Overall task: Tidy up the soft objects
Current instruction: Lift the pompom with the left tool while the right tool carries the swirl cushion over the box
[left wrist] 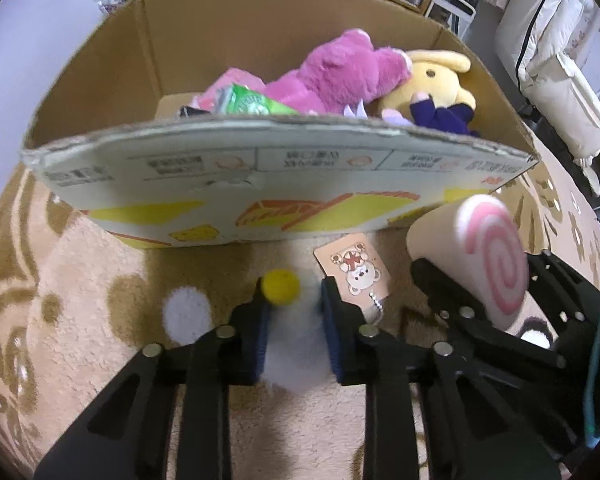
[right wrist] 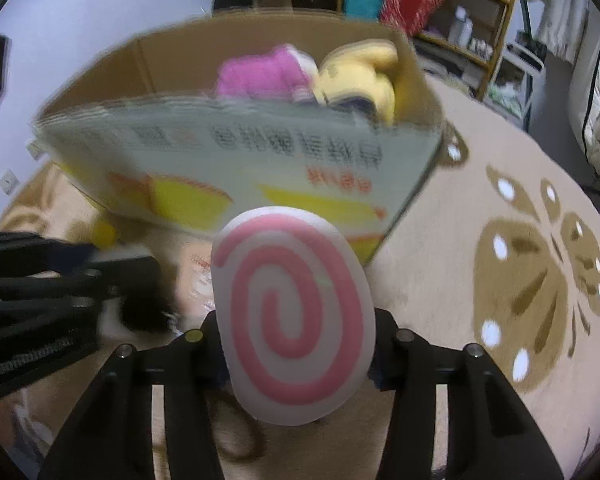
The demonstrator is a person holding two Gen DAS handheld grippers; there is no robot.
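- Left gripper (left wrist: 292,320) is clamped on a white fluffy plush with a yellow pompom (left wrist: 281,286); its paper tag (left wrist: 354,268) hangs to the right.
- Right gripper (right wrist: 296,344) is closed around a white foam roll with a pink swirl (right wrist: 294,312).
- Both are held near the open cardboard box (left wrist: 260,184).
- Already boxed: pink plush bear (left wrist: 340,76), yellow plush doll (left wrist: 432,84); two left to drop in.
- Beige patterned carpet (right wrist: 480,240) underneath; shelving (right wrist: 468,20) at far right.

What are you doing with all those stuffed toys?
Someone is tidying soft toys into a cardboard box. The left claw grips a white fluffy toy with a yellow nose. The right claw grips a pink swirl cushion. Both are in front of the box, not yet inside. A pink bear and yellow plush already lie in it.
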